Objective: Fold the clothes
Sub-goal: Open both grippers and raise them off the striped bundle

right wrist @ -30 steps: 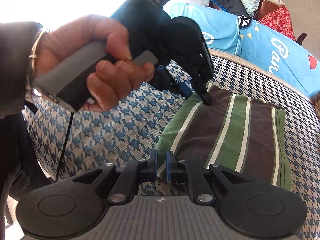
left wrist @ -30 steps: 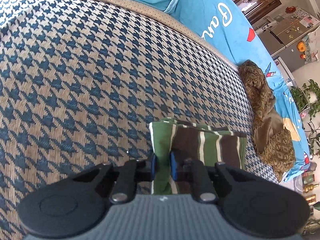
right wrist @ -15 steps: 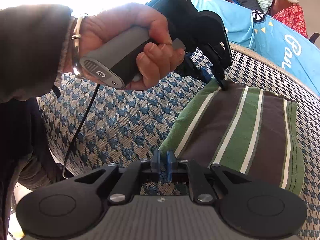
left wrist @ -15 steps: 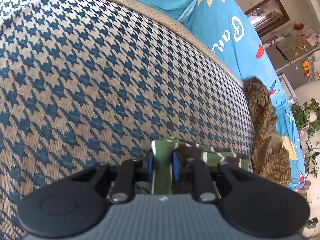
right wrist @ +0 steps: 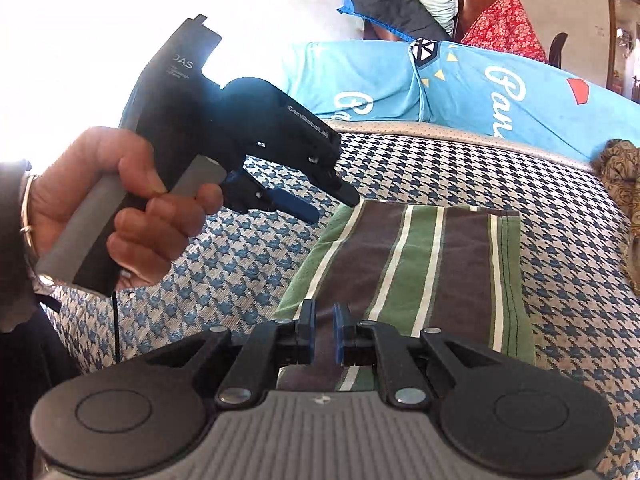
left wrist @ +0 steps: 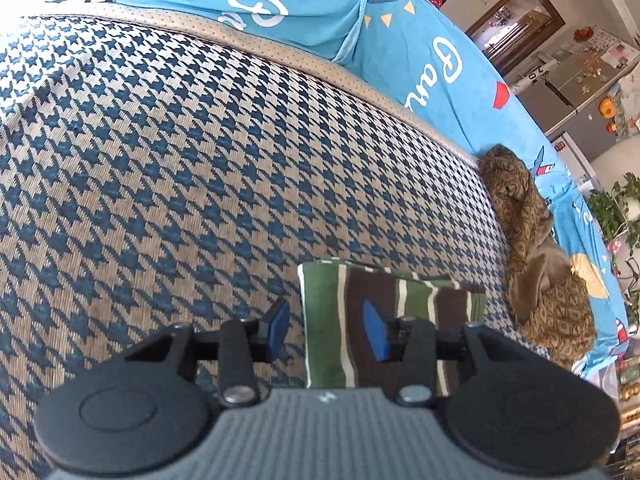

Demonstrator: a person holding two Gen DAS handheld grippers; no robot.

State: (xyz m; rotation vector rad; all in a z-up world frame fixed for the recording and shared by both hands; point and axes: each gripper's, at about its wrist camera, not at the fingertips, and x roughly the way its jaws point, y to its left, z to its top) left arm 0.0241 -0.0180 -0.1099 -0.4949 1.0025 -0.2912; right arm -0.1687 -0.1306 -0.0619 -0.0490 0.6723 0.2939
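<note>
A green, brown and white striped cloth (left wrist: 384, 304) lies folded into a flat rectangle (right wrist: 432, 264) on the houndstooth cover (left wrist: 160, 160). My left gripper (left wrist: 327, 330) hovers over its left edge. Its jaws are opening; the edge sits between the blue pads (left wrist: 278, 326), untouched. In the right wrist view a hand (right wrist: 132, 216) holds that left gripper (right wrist: 334, 206) just above the cloth's far left corner. My right gripper (right wrist: 324, 336) is at the near left corner, its pads a narrow slit apart with brown fabric between them.
A crumpled brown patterned garment (left wrist: 536, 264) lies at the cover's right end. A blue sheet with white lettering (left wrist: 440, 60) runs along the back. Pillows and red fabric (right wrist: 400, 4) pile up behind it. A fridge and plants stand far right.
The left jaws have spread apart and let go of the cloth's edge, and that gripper has lifted off the corner. The right gripper has risen a little and rolled, its pads still close together.
</note>
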